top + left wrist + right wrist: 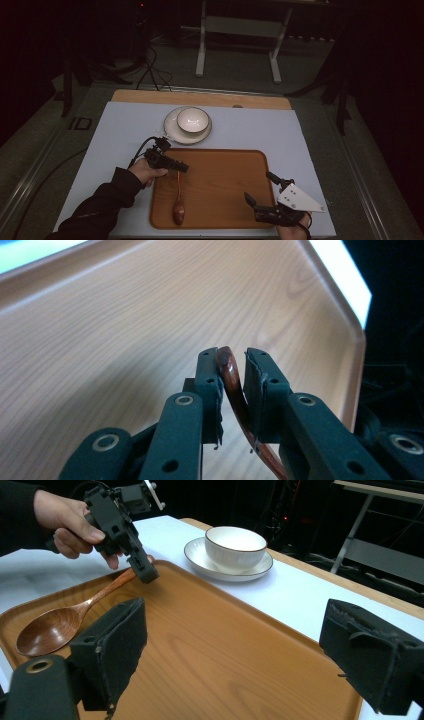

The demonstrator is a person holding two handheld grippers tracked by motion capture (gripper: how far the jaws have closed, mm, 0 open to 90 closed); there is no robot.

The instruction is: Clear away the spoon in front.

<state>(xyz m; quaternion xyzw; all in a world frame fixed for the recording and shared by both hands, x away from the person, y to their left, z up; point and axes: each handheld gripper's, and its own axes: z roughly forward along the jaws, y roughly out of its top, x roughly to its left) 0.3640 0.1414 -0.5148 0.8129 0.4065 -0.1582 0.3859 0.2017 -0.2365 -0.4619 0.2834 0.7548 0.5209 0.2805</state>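
Wooden spoon (178, 200) handle between loosening left claw (181, 167) pads; right claw (260, 192) apart

You have one wooden spoon (178, 200) at seven o'clock on one wooden tray (225, 185), one white bowl (193, 120) stacked on one white plate (172, 131) at twelve o'clock beyond the tray, and two grippers: left gripper (183, 167), right gripper (259, 189).
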